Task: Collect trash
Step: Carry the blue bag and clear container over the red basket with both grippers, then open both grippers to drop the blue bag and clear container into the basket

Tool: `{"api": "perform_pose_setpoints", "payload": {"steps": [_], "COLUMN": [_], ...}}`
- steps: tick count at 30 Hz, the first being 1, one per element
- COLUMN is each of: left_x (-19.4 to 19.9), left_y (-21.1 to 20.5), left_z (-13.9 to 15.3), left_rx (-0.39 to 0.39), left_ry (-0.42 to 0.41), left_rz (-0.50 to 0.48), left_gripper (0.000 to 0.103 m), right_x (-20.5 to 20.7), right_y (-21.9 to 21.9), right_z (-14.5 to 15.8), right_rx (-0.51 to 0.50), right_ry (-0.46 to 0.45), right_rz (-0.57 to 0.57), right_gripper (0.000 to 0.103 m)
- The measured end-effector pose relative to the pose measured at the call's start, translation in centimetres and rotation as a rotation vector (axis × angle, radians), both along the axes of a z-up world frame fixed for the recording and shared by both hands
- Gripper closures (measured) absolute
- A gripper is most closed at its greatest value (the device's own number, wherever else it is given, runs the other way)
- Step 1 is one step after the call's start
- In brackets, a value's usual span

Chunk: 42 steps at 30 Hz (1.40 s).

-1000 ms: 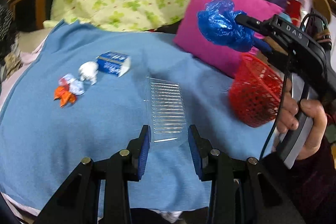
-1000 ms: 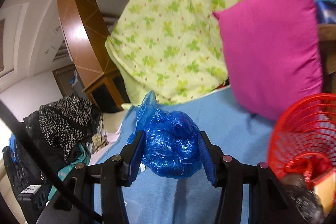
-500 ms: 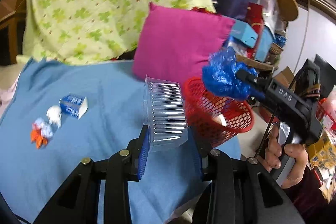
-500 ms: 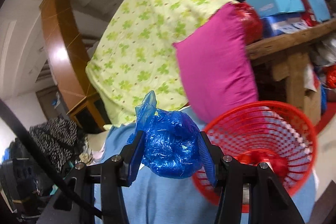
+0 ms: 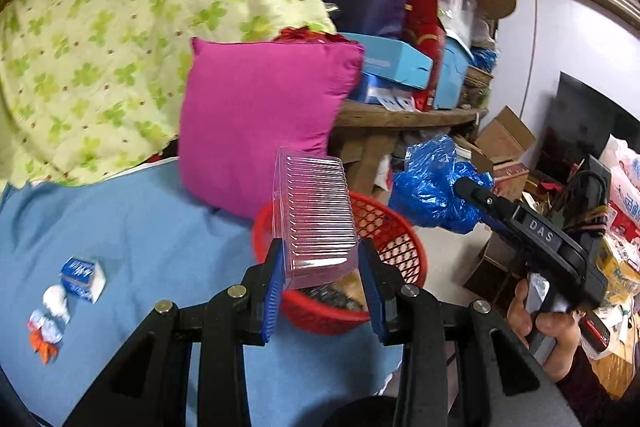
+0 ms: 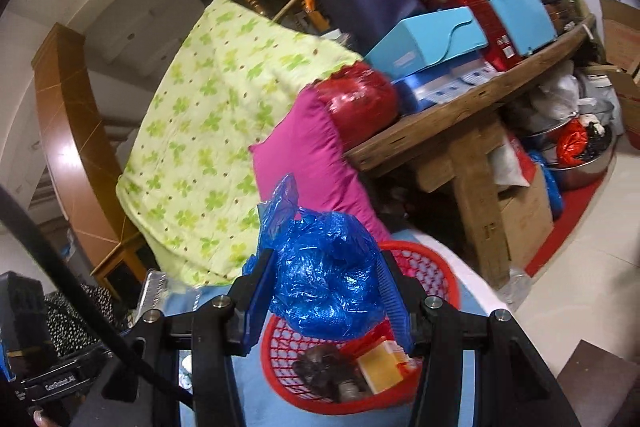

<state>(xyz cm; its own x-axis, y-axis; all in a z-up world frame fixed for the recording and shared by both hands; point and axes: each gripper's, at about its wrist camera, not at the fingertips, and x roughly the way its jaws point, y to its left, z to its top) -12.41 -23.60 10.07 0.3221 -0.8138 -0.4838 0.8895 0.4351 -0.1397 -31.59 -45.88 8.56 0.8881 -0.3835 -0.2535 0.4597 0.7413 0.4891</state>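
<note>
My left gripper [image 5: 322, 269] is shut on a clear ribbed plastic container [image 5: 314, 223] and holds it above the red mesh basket [image 5: 394, 247] at the right edge of the blue bed sheet [image 5: 132, 227]. My right gripper [image 6: 326, 301] is shut on a crumpled blue plastic bag [image 6: 324, 283], held over the same basket [image 6: 424, 279]; the bag also shows in the left wrist view [image 5: 434, 193]. The basket holds a yellow box [image 6: 378, 363] and dark trash. A blue-white carton [image 5: 82, 277], a white wad [image 5: 56, 299] and an orange-white wrapper [image 5: 44, 339] lie on the sheet at left.
A magenta pillow [image 5: 256, 123] and a green-patterned quilt [image 5: 120, 39] stand behind the basket. A wooden table [image 6: 460, 115] stacked with boxes is at the right, with cartons and bags on the floor below it.
Both grippers have swung right from over the bed to above the red basket, the left having lifted the clear container off the sheet. The bag stays held.
</note>
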Motion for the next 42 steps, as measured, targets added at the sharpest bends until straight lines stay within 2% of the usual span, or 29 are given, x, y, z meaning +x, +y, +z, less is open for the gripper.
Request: {"api": "perform_pose_setpoints", "payload": {"steps": [7, 16, 24, 32, 33, 35, 36, 37, 40, 42], "left_x": [-1.2, -1.4, -0.9, 0.3, 0.7, 1.2, 1.5, 1.9, 2.6, 3.2], "left_y": [-4.4, -7.4, -8.9, -9.8, -9.9, -9.9, -9.8, -9.4, -7.9, -6.1], "left_z": [-0.5, -1.7, -3.0, -4.1, -4.3, -4.6, -4.8, -4.9, -4.6, -4.4], "left_rx": [0.035, 0.099, 0.141, 0.161, 0.162, 0.165, 0.164, 0.157, 0.131, 0.113], "left_ry": [-0.009, -0.057, -0.076, -0.029, -0.006, 0.032, 0.048, 0.059, 0.066, 0.069], "left_rz": [-0.042, -0.037, -0.032, -0.043, -0.047, -0.057, -0.06, -0.053, -0.033, -0.013], "left_gripper": [0.065, 0.065, 0.065, 0.064, 0.063, 0.054, 0.041, 0.036, 0.036, 0.036], "right_x": [-1.6, -2.3, -0.3, 1.6, 1.7, 2.2, 2.5, 2.7, 3.2, 3.5], "right_y": [-2.0, -3.9, -4.4, -5.6, -5.8, -6.2, -6.5, -6.7, -7.0, -6.8], "right_z": [-0.8, -1.8, -3.4, -5.0, -5.2, -5.9, -6.3, -6.6, -7.4, -7.4], "right_rx": [0.037, 0.066, 0.108, 0.184, 0.194, 0.24, 0.273, 0.294, 0.345, 0.343], "right_ry": [-0.005, -0.014, 0.0, 0.012, 0.014, 0.022, 0.022, 0.021, 0.019, 0.02], "right_rz": [-0.04, -0.062, -0.022, -0.012, -0.01, -0.009, -0.005, 0.0, 0.013, 0.02], "right_gripper": [0.049, 0.049, 0.047, 0.046, 0.045, 0.04, 0.037, 0.034, 0.031, 0.031]}}
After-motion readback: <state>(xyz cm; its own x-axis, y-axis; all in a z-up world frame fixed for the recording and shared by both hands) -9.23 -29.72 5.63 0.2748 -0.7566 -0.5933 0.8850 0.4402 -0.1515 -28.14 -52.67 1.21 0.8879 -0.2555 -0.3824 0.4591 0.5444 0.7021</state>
